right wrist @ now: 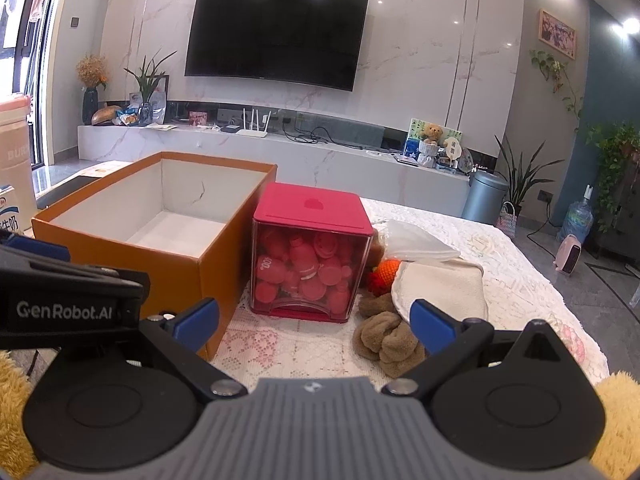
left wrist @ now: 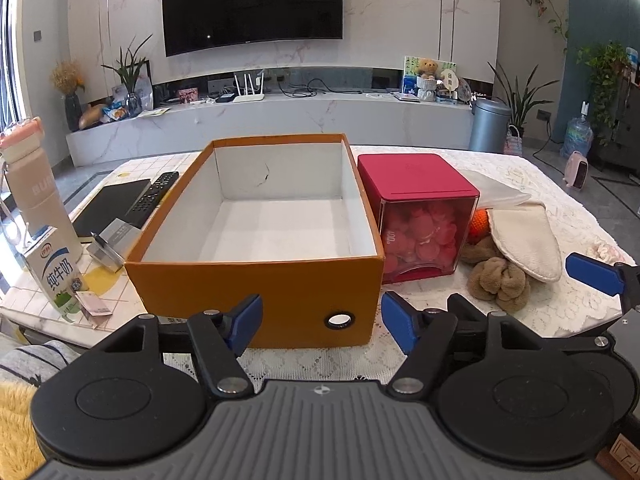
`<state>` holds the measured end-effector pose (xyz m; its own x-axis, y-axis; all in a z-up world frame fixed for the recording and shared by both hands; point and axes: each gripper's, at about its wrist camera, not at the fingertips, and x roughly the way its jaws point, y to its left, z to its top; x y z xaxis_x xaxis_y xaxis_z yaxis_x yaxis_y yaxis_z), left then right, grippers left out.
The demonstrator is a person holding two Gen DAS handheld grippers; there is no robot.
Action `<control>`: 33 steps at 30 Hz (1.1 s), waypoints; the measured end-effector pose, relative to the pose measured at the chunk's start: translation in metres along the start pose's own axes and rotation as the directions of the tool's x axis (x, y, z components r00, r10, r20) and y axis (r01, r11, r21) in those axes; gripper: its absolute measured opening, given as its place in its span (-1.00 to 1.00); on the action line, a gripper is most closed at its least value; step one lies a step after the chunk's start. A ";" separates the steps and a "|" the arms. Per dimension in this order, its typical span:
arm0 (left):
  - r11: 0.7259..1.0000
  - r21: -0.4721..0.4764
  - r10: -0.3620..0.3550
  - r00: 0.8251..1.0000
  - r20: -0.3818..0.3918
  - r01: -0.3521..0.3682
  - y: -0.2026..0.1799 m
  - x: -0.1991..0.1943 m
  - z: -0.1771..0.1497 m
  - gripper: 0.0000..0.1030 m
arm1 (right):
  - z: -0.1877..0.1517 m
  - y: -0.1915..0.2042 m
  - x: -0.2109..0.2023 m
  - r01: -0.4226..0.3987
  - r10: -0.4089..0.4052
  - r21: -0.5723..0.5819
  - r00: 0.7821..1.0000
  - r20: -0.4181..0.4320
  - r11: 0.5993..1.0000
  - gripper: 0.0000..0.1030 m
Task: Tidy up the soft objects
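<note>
On the counter point(left wrist: 500, 168), under a lace cloth, an orange box point(left wrist: 256, 280) stands open and empty, its near wall close ahead of the left claw point(left wrist: 322, 322). That claw hangs spread wide with nothing between its blue pads point(left wrist: 246, 318); the pads flank the box's near right corner without touching it. A round finger hole point(left wrist: 340, 321) sits low in that wall.

Just right of the box, nearly touching its long side, stands a red bin point(left wrist: 418, 216) with a clear front. Right of the bin lies the pile of soft things: a brown plush point(right wrist: 386, 338) nearest, a cream mitt point(right wrist: 440, 288) draped over it, an orange knit toy point(right wrist: 386, 272) tucked behind, and a white cloth point(right wrist: 416, 242) at the back. The plush lies just beside the bin's base.

The right claw point(right wrist: 316, 322) is also wide open and empty, held over a bare strip of cloth in front of the bin, its right pad point(right wrist: 434, 326) next to the plush. In the left wrist view one of its pads shows near the counter's right edge.

Left of the box the room is tighter: a milk carton point(left wrist: 56, 272), a bottle point(left wrist: 30, 184), a black notebook point(left wrist: 110, 208), a remote point(left wrist: 154, 198) and a small metal thing crowd that side. Right of the pile the counter lies open to its far edge.
</note>
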<state>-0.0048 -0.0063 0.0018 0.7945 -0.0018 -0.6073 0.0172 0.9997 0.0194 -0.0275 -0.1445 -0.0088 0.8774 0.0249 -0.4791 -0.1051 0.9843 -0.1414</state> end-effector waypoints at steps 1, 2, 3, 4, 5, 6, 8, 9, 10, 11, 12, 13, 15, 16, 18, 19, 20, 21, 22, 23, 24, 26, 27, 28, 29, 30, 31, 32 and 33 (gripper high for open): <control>1.000 -0.006 -0.003 1.000 -0.007 0.003 0.000 0.001 0.000 0.56 | 0.000 0.000 0.001 -0.002 0.002 0.002 1.000 -0.008 1.000 0.94; 1.000 -0.015 -0.011 1.000 -0.011 0.011 0.001 0.002 0.000 0.56 | 0.000 -0.001 0.002 -0.003 0.003 0.005 1.000 -0.013 1.000 0.94; 1.000 -0.023 -0.018 1.000 -0.010 0.018 0.002 0.003 0.000 0.56 | 0.000 -0.002 0.002 -0.003 0.004 0.012 1.000 -0.015 1.000 0.94; 0.999 -0.026 -0.024 1.000 -0.003 0.024 0.002 0.003 0.000 0.54 | 0.001 -0.003 0.002 -0.005 0.006 0.020 1.000 -0.019 1.000 0.94; 0.999 -0.024 -0.026 1.000 0.007 0.026 0.002 0.002 0.000 0.52 | 0.001 -0.004 0.003 -0.009 0.010 0.029 1.000 -0.021 1.000 0.94; 1.000 -0.017 -0.025 1.000 0.016 0.025 0.000 0.001 -0.001 0.48 | 0.001 -0.006 0.003 -0.013 0.014 0.037 1.000 -0.023 0.999 0.94; 1.000 0.002 -0.019 0.999 0.031 0.019 -0.004 -0.001 -0.001 0.40 | 0.002 -0.006 0.003 -0.015 0.016 0.042 1.000 -0.026 0.999 0.94; 1.000 0.009 -0.015 0.999 0.036 0.015 -0.005 -0.002 -0.001 0.38 | 0.001 -0.006 0.003 -0.015 0.016 0.041 1.000 -0.027 0.999 0.94; 1.000 0.013 -0.010 0.999 0.040 0.010 -0.006 -0.002 -0.001 0.37 | 0.001 -0.006 0.004 -0.014 0.015 0.040 0.999 -0.029 0.999 0.94; 1.000 0.015 -0.010 0.999 0.045 0.009 -0.007 -0.002 -0.001 0.37 | 0.001 -0.006 0.004 -0.014 0.015 0.041 0.999 -0.031 0.999 0.93; 1.000 0.017 -0.012 0.999 0.051 0.011 -0.008 -0.002 -0.001 0.37 | 0.001 -0.006 0.004 -0.015 0.016 0.045 0.999 -0.031 0.999 0.94; 1.000 0.019 -0.012 0.998 0.057 0.011 -0.008 -0.002 -0.001 0.37 | 0.001 -0.007 0.004 -0.018 0.019 0.052 0.999 -0.033 0.999 0.94; 1.000 0.026 -0.007 0.998 0.066 0.005 -0.010 -0.004 -0.001 0.35 | 0.001 -0.009 0.004 -0.023 0.025 0.063 0.999 -0.037 0.998 0.94; 1.000 0.025 -0.005 0.998 0.063 0.003 -0.011 -0.004 -0.001 0.28 | 0.001 -0.009 0.005 -0.025 0.028 0.067 0.999 -0.039 0.997 0.94; 1.000 0.022 -0.004 0.998 0.060 0.002 -0.012 -0.003 0.000 0.16 | 0.001 -0.010 0.005 -0.024 0.027 0.071 0.999 -0.041 0.997 0.94; 1.000 0.023 -0.004 0.998 0.061 0.003 -0.012 -0.003 -0.001 0.15 | 0.001 -0.010 0.005 -0.024 0.027 0.073 0.999 -0.040 0.997 0.94; 1.000 0.024 -0.001 0.998 0.059 0.000 -0.012 -0.003 -0.001 0.15 | 0.001 -0.011 0.006 -0.026 0.029 0.074 0.999 -0.042 0.997 0.94; 1.000 0.023 0.002 0.998 0.055 -0.003 -0.012 -0.003 -0.001 0.15 | 0.000 -0.011 0.006 -0.028 0.031 0.075 0.999 -0.044 0.997 0.93; 1.000 0.021 0.002 0.999 0.050 -0.003 -0.012 -0.002 -0.001 0.15 | 0.000 -0.011 0.006 -0.030 0.033 0.074 0.998 -0.045 0.997 0.93; 1.000 0.017 0.001 0.999 0.045 -0.002 -0.011 -0.002 -0.001 0.15 | 0.000 -0.011 0.006 -0.029 0.033 0.073 0.998 -0.045 0.997 0.93; 1.000 0.013 0.000 0.999 0.040 -0.001 -0.010 -0.001 -0.001 0.15 | -0.001 -0.011 0.006 -0.028 0.032 0.070 0.998 -0.045 0.997 0.93; 1.000 0.007 -0.004 0.999 0.032 0.004 -0.009 -0.001 -0.001 0.12 | -0.001 -0.010 0.006 -0.028 0.031 0.067 0.999 -0.044 0.997 0.93; 1.000 0.005 -0.009 1.000 0.030 0.009 -0.009 -0.001 -0.001 0.10 | -0.001 -0.010 0.006 -0.030 0.032 0.066 0.999 -0.044 0.997 0.93; 1.000 0.005 -0.008 1.000 0.029 0.008 -0.008 -0.001 -0.001 0.10 | -0.001 -0.010 0.005 -0.031 0.034 0.065 0.998 -0.044 0.997 0.93; 1.000 0.005 -0.007 1.000 0.031 0.007 -0.008 -0.001 -0.001 0.10 | -0.001 -0.010 0.005 -0.032 0.035 0.064 0.998 -0.043 0.997 0.94; 1.000 0.008 -0.006 0.999 0.033 0.006 -0.008 -0.001 -0.001 0.10 | -0.001 -0.010 0.005 -0.033 0.036 0.065 0.998 -0.043 0.997 0.93; 1.000 0.011 -0.001 0.999 0.036 0.001 -0.008 -0.001 -0.001 0.10 | -0.001 -0.010 0.005 -0.036 0.039 0.067 0.998 -0.044 0.997 0.93; 1.000 0.011 0.003 0.999 0.035 -0.003 -0.008 -0.001 -0.001 0.10 | 0.000 -0.010 0.006 -0.037 0.040 0.069 0.998 -0.046 0.997 0.93; 1.000 0.009 0.006 1.000 0.031 -0.006 -0.008 -0.001 -0.001 0.10 | -0.001 -0.010 0.006 -0.037 0.040 0.068 0.998 -0.046 0.997 0.93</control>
<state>-0.0063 -0.0141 0.0017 0.8128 0.0029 -0.5825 0.0181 0.9994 0.0302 -0.0216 -0.1546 -0.0107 0.8499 0.0565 -0.5240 -0.1057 0.9923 -0.0646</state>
